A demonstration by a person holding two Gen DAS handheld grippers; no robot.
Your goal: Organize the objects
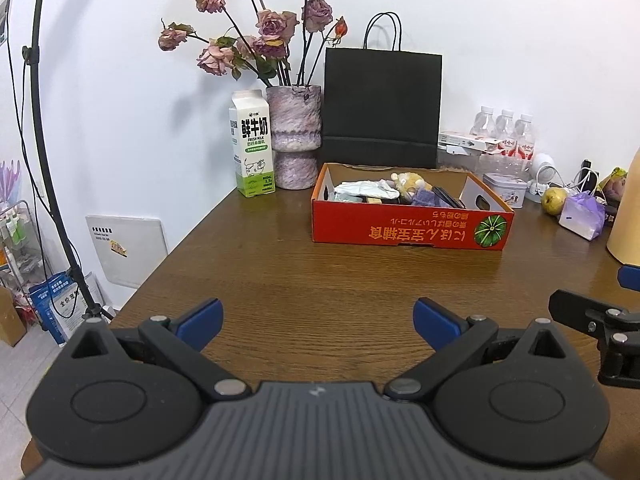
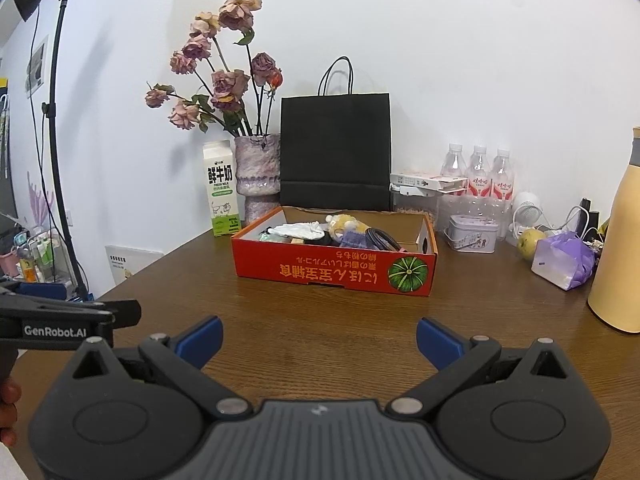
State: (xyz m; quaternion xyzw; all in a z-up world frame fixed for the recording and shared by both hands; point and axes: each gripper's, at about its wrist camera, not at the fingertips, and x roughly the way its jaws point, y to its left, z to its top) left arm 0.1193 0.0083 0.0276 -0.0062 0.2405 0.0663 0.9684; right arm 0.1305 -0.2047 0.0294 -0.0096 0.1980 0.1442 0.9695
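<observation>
Blue-tipped and spread wide, the left gripper hangs over bare wooden table, holding nothing. Right gripper, same story: jaws gaping, empty, low over the near edge. Farther back sits the red cardboard box, heaped with small items, plush toy on top. Behind it stand the black paper bag, the vase of dried roses and, at far left, the milk carton.

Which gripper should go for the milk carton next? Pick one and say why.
Left, probably. The milk carton stands at the table's far left, left of the red box. The left gripper is open, empty and on that side; the right gripper, equally open, would have to cross over.
</observation>
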